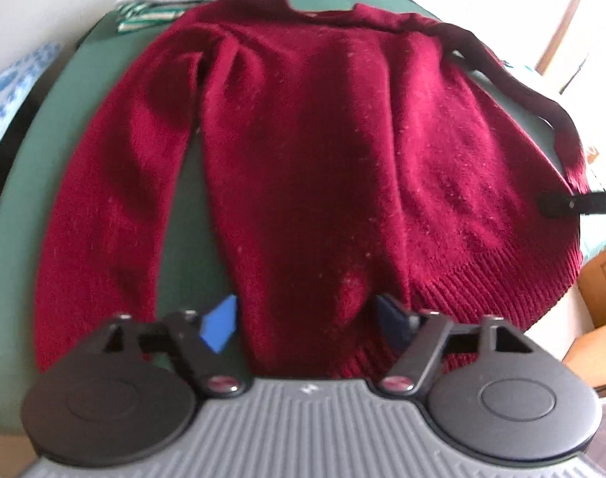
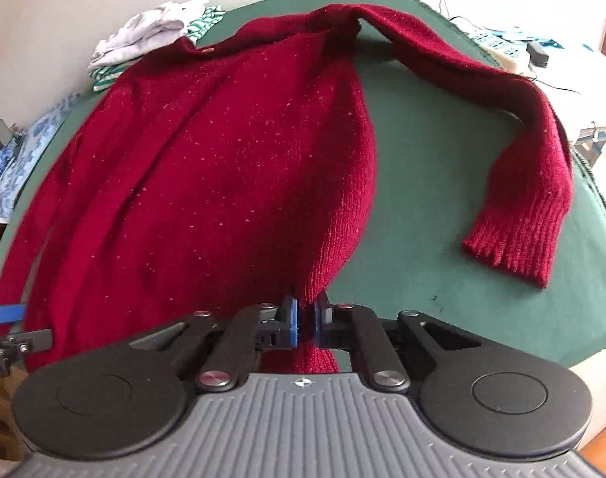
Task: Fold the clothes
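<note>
A dark red knitted sweater (image 1: 322, 151) lies spread on the green table cover (image 1: 103, 91), neck away from me. My left gripper (image 1: 306, 320) stands open over the near left corner of its hem; the blue left pad (image 1: 221, 322) is beside the cloth edge, and the knit lies between the jaws unpressed. My right gripper (image 2: 306, 322) is shut on the ribbed hem at the sweater's (image 2: 223, 167) near right corner. The right sleeve (image 2: 510, 239) trails out to the right, its cuff flat on the cover. Each gripper shows at the other view's edge.
A pile of folded white and green-striped clothes (image 2: 155, 36) sits at the far left corner. Blue patterned cloth (image 2: 24, 151) hangs off the left side. A power strip with cables (image 2: 514, 51) lies at the back right, and cardboard boxes (image 1: 601, 279) stand beyond the right edge.
</note>
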`<state>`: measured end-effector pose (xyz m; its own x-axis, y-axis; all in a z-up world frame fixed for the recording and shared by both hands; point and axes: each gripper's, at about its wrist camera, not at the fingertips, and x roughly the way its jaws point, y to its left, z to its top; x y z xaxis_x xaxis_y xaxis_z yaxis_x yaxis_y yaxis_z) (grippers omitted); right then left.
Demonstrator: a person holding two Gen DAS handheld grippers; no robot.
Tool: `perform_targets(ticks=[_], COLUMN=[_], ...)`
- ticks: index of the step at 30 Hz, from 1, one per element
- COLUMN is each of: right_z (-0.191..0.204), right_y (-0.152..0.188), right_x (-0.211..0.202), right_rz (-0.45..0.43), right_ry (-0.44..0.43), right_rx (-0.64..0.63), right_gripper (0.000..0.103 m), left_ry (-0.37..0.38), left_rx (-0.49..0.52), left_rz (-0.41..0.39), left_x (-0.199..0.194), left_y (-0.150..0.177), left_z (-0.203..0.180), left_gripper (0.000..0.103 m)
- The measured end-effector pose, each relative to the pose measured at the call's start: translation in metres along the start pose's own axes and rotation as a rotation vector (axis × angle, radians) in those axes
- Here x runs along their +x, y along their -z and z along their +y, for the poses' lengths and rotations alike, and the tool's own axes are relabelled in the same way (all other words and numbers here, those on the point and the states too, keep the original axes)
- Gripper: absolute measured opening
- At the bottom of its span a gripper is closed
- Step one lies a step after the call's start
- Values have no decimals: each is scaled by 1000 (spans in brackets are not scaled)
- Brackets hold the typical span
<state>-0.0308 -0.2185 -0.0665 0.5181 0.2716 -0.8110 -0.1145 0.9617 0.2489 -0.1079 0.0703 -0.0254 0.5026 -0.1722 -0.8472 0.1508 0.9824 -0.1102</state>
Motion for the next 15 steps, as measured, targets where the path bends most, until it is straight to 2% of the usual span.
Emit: perform_targets(ticks=[1,3,6,9,12,13,15], right_z=[-4,-9,-13,-26,-37,-36,-27], right_y=[-1,-2,1,10,20,24,28], right_x=[-5,-19,-52,-79,-79,-71,-54], right_rz=[-2,-17,-29,6,79,125,240], right_ry=[-31,-80,-104,-61,-19,-5,19], right_rx=[24,48,15,-25,-18,-28,-71], right_gripper=[7,7,7,7,9,16,25], left_ry=[12,42,63,71,29,7,2], left_rx=[20,64,116,128,149,150,130], left_rz=[0,1,3,13,58,70,42], left_x=[-2,-10,-24,-33,-26,-22,-25], left_y=[-1,-4,-4,0,2,0,-9], left_z=[0,3,6,14,19,20,22], left_gripper=[48,14,12,11,12,12,12])
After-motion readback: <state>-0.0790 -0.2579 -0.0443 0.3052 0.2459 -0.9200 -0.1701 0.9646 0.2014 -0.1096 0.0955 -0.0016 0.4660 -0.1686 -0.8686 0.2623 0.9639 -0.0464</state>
